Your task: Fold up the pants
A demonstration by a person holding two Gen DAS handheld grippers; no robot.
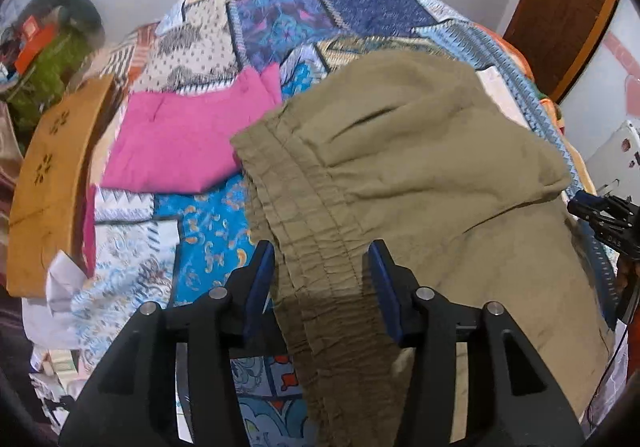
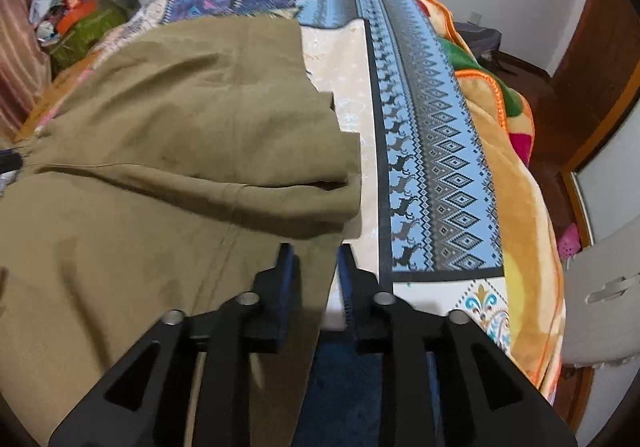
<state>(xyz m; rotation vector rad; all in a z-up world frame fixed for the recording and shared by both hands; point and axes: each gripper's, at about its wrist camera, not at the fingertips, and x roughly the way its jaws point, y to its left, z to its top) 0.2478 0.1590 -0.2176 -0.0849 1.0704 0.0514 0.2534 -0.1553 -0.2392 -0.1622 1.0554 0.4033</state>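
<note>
Olive-khaki pants (image 1: 420,151) lie on the patterned bedspread (image 1: 280,27), partly folded over. My left gripper (image 1: 322,259) has its jaws around the gathered elastic waistband (image 1: 320,243), which passes between them with a gap on each side. In the right wrist view the pants (image 2: 180,119) fill the left half, with a folded layer on top. My right gripper (image 2: 314,259) has its jaws around the pants' right edge (image 2: 320,267). The right gripper also shows at the right edge of the left wrist view (image 1: 604,219).
A folded pink garment (image 1: 180,139) lies left of the pants. A wooden headboard panel (image 1: 52,183) stands at the left. Clutter (image 1: 48,51) is piled at the far left corner. An orange blanket (image 2: 512,175) hangs over the bed's right side. A wooden door (image 1: 560,7) is at right.
</note>
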